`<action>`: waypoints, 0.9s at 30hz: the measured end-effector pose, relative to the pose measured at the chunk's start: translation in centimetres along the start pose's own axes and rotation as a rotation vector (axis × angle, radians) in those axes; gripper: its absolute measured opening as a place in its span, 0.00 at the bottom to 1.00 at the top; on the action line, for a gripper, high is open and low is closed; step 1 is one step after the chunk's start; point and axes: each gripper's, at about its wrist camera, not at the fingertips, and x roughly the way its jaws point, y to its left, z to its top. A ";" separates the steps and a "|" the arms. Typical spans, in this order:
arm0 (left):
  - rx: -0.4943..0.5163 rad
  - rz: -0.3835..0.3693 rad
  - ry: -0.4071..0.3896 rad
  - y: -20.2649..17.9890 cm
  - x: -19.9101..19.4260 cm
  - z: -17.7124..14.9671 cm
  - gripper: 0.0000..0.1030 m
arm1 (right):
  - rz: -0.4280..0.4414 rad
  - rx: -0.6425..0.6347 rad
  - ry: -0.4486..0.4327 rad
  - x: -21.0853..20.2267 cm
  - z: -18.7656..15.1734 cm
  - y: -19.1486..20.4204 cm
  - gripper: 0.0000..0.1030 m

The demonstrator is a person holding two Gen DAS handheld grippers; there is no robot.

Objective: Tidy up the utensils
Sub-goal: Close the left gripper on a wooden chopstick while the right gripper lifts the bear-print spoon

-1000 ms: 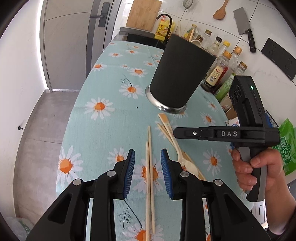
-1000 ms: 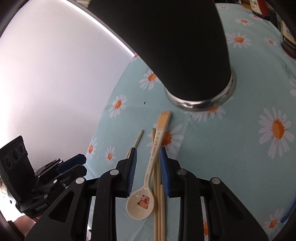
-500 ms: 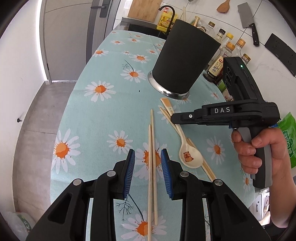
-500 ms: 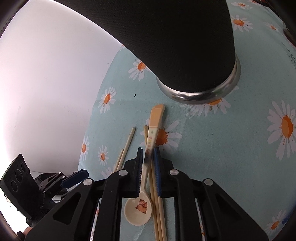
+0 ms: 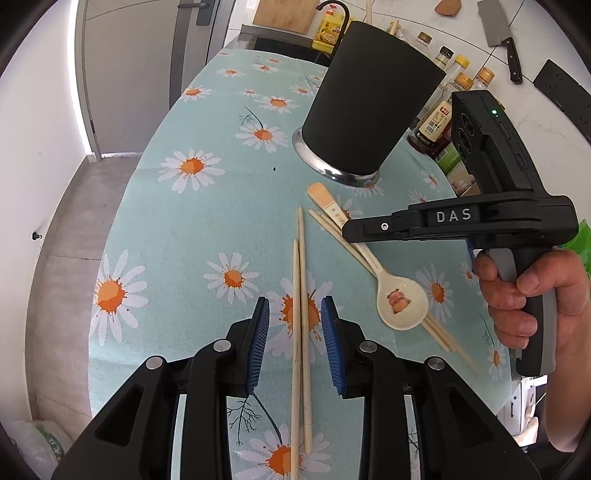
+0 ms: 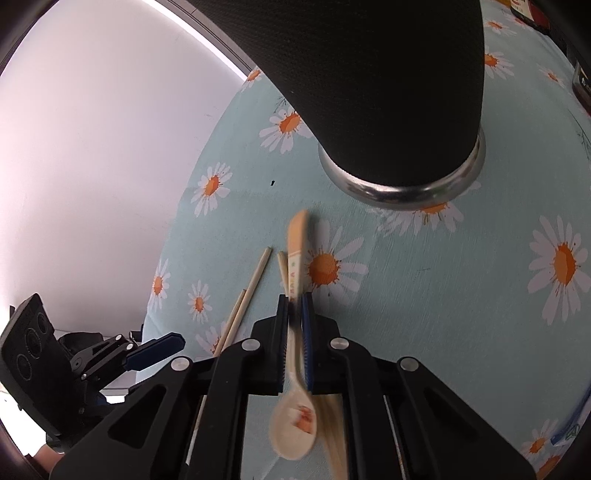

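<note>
A cream spoon [image 5: 400, 302] with a cartoon print lies slanted on the daisy tablecloth [image 5: 192, 206], over a pair of wooden chopsticks [image 5: 328, 229]. My right gripper [image 5: 349, 236] comes in from the right, shut on the spoon's handle [image 6: 297, 240]; both blue pads press it at the right gripper [image 6: 294, 299]. The spoon looks blurred there. A second chopstick pair [image 5: 302, 266] lies between the pads of my left gripper [image 5: 295, 325], which is open, with gaps on both sides. The tall black utensil holder [image 5: 369, 110] stands just beyond, also filling the right wrist view as the holder [image 6: 388, 92].
Sauce bottles [image 5: 439, 118] crowd behind the holder by the wall. A cleaver [image 5: 496, 18] hangs on the tiles and a cutting board [image 5: 284, 14] leans at the back. A green packet [image 5: 585, 236] sits at the right. The table's left edge drops to grey floor [image 5: 66, 229].
The right gripper's jaws have closed from either side of the spoon handle onto it. The left gripper stays open over its chopsticks, with its view tilted slightly.
</note>
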 end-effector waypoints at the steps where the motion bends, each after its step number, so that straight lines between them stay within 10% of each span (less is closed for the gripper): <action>1: 0.000 -0.001 0.001 0.0 0.0 0.0 0.27 | 0.002 -0.001 -0.002 -0.1 -0.1 0.0 0.05; 27: 0.031 0.085 0.121 -0.6 2.3 0.5 0.27 | 0.118 -0.034 -0.087 -5.5 -3.3 0.3 0.05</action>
